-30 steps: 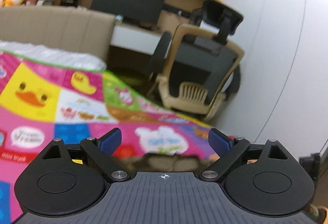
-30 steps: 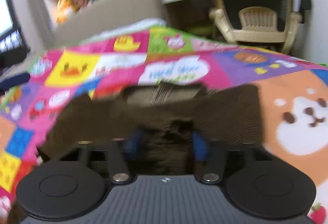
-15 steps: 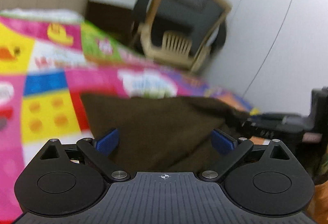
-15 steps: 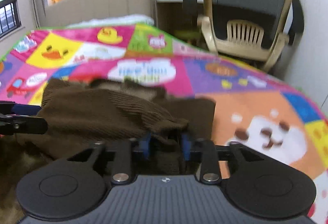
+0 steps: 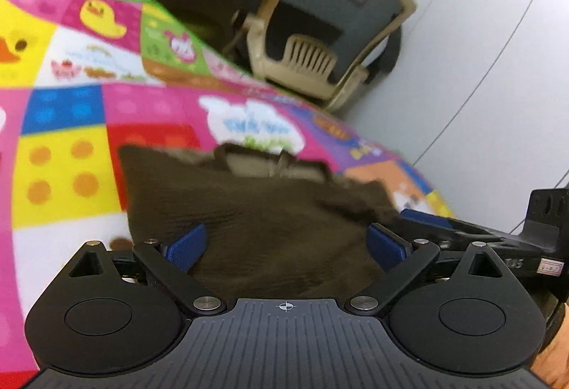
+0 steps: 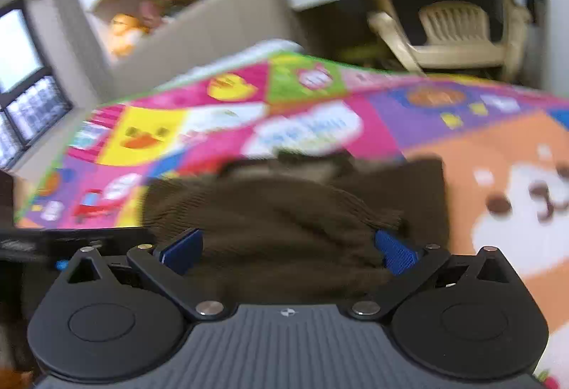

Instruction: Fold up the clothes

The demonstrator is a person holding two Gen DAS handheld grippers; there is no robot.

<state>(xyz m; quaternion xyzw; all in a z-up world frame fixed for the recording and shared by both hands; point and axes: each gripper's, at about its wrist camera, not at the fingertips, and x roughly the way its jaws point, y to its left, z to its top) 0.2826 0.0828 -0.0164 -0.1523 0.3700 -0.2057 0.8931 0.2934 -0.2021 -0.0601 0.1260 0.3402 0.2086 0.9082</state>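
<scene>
brown knit sweater [image 5: 270, 222] flat on play mat [image 5: 64, 147]; left gripper [image 5: 284, 245] & right gripper [image 6: 288, 248] both spread, empty. risk: sleeve at 2 o'clock unfolds.

Right tongs [image 6: 288, 248] stood wide apart, blue pads [image 6: 394, 252] either side of a brown ribbed knit garment [image 6: 284, 211]. Garment lay bunched on a bright patchwork cartoon play mat [image 6: 462, 140]. Beige plastic-framed office chair [image 6: 451, 22] stood beyond the mat. Left tongs' black body [image 6: 71, 239] showed at left edge. View blurred.
</scene>
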